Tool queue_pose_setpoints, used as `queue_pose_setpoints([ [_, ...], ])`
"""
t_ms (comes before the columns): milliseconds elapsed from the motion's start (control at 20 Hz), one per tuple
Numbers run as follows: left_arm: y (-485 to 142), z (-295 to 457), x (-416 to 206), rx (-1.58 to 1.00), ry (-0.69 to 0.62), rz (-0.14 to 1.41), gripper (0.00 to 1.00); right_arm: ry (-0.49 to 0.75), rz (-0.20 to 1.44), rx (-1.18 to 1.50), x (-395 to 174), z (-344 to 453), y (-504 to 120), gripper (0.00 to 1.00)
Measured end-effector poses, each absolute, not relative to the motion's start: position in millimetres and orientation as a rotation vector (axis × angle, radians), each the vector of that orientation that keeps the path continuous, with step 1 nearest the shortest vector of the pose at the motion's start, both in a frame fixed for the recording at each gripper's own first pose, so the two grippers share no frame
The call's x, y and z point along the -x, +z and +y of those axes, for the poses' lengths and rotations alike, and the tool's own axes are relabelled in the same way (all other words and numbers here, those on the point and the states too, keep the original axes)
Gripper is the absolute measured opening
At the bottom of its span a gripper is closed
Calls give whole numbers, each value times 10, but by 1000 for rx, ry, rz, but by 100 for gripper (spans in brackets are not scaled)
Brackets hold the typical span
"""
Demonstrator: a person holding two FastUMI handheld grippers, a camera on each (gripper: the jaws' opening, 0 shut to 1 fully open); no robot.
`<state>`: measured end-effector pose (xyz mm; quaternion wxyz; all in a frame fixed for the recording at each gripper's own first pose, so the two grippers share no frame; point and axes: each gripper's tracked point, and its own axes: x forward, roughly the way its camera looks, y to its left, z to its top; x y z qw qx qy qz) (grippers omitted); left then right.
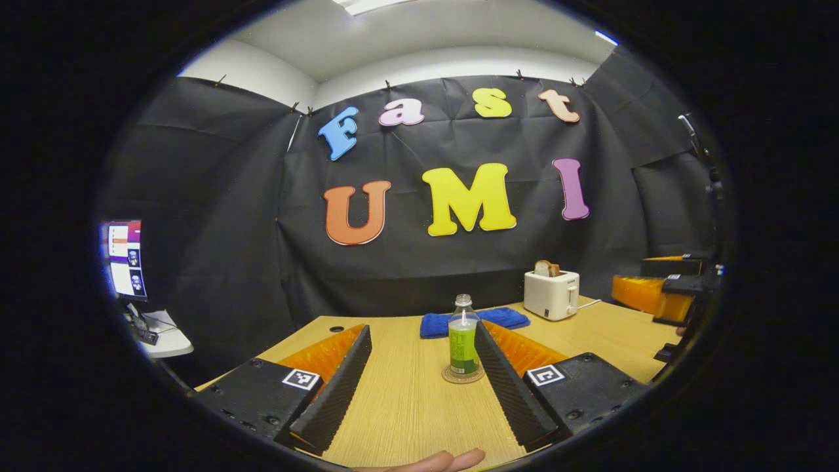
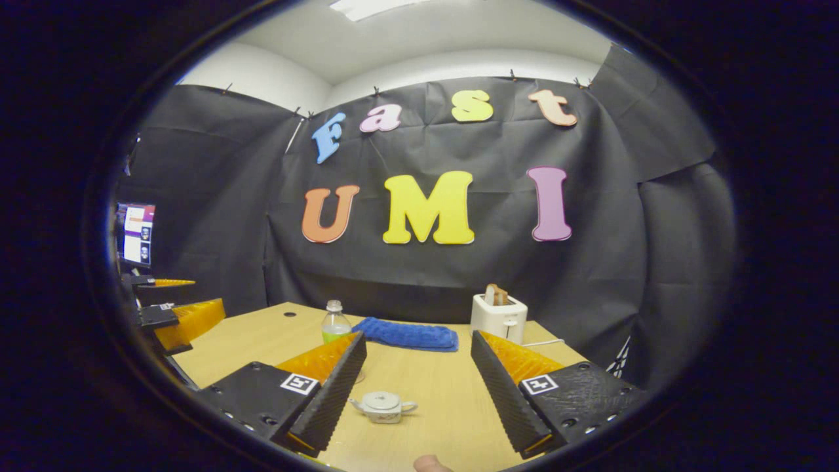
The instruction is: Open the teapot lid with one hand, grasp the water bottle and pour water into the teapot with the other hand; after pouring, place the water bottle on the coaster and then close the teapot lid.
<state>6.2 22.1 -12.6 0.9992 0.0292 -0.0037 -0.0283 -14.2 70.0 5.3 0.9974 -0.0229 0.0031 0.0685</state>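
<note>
Both hand-held grippers, left (image 1: 419, 380) and right (image 2: 416, 387), gape wide, holding nothing; lidded teapot (image 2: 383, 406), likely fragile, sits between right's fingers; light, slippery water bottle (image 1: 463, 334) stands ahead of left's, on coaster (image 1: 462, 375)—take mid-body.

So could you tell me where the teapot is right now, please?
In the right gripper view the teapot sits on the wooden table, lid on, between that gripper's open fingers, nearer than the blue towel.
</note>
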Motion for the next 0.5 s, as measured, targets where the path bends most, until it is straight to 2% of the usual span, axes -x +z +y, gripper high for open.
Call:
queue_pose_setpoints([
  [200,-190,153,-86,-70,-48,8,99,93,-10,61,253,357,7,96],
  [500,-216,-3,-88,-83,-61,6,99,149,68,-28,210,223,-290,96],
])
